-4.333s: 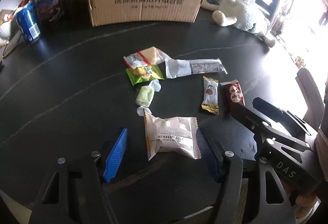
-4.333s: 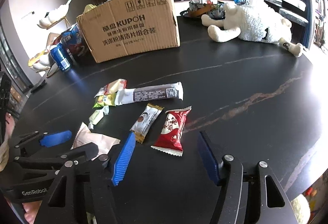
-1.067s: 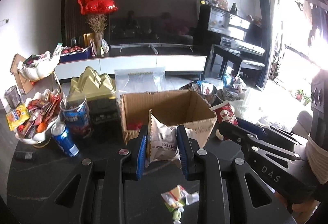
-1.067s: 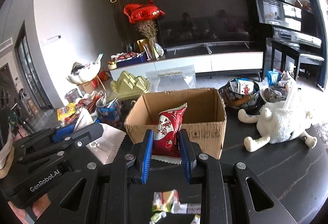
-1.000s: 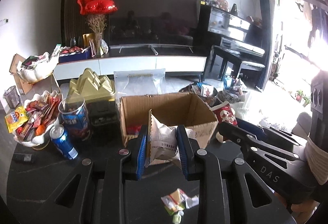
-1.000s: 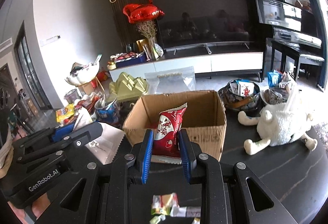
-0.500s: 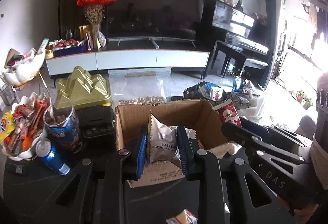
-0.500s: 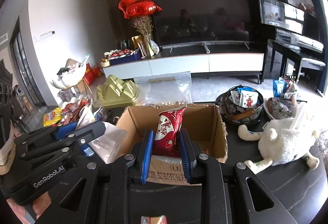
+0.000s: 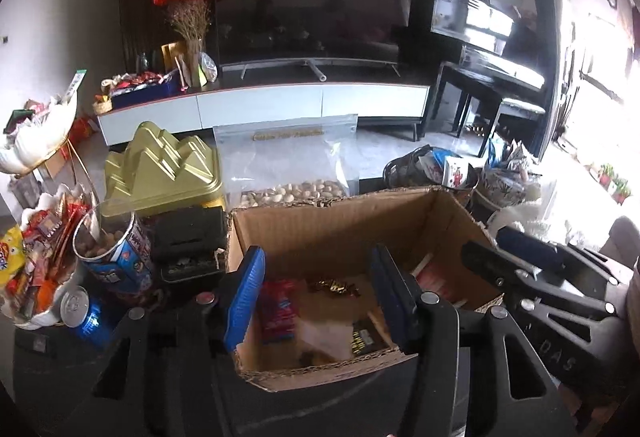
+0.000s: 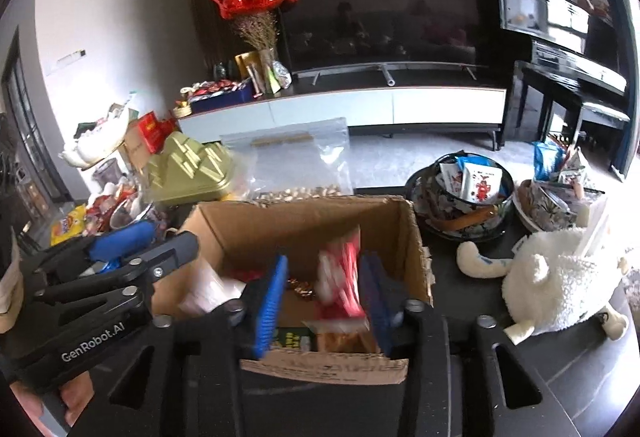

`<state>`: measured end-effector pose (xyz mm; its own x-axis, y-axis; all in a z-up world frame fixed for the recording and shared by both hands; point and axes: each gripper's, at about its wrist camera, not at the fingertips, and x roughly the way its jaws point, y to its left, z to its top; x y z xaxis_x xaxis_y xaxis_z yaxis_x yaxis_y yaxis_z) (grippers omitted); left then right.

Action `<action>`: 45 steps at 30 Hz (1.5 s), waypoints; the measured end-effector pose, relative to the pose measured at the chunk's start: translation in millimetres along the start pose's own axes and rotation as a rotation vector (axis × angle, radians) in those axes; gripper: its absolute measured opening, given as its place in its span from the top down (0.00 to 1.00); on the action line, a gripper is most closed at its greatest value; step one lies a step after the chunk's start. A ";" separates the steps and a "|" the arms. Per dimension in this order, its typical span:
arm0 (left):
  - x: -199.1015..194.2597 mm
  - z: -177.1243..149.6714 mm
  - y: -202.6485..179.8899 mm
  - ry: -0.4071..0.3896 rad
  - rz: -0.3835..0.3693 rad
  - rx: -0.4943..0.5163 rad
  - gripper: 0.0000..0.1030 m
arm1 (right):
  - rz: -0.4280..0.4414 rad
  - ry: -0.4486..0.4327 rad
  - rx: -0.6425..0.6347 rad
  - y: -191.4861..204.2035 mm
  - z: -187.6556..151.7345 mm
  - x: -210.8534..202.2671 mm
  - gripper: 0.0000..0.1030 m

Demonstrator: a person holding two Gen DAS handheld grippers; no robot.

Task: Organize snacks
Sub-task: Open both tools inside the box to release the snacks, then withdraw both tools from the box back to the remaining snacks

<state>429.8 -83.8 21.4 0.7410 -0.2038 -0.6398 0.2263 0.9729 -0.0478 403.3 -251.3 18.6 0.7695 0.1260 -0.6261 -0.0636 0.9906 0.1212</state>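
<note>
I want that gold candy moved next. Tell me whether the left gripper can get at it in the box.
Probably yes. The left gripper hangs open over the open box, and the gold candy lies uncovered on the box floor between its fingers.

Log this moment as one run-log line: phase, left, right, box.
phase: drop into cardboard box | left gripper: jaws just opened, empty | right gripper: jaws just opened, red snack packet falling between | box: holds several snacks

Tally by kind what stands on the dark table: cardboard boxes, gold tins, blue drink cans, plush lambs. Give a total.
Cardboard box: 1
Gold tin: 1
Blue drink can: 1
Plush lamb: 1
Total: 4
</note>
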 end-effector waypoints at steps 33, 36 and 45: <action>-155.2 -82.2 -33.7 -0.118 -0.019 0.125 0.39 | 0.017 -0.117 -0.016 20.2 -91.4 -152.1 0.43; -163.5 -94.8 -36.8 -0.126 -0.012 0.140 0.39 | 0.023 -0.111 -0.008 20.0 -103.4 -157.3 0.43; -167.8 -130.5 -41.9 -0.088 -0.049 0.150 0.38 | 0.017 -0.073 0.032 13.8 -135.8 -160.6 0.43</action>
<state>213.5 -76.1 30.6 0.7778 -0.2655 -0.5696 0.3501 0.9358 0.0419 192.6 -250.6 16.3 0.8127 0.1375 -0.5662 -0.0575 0.9859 0.1569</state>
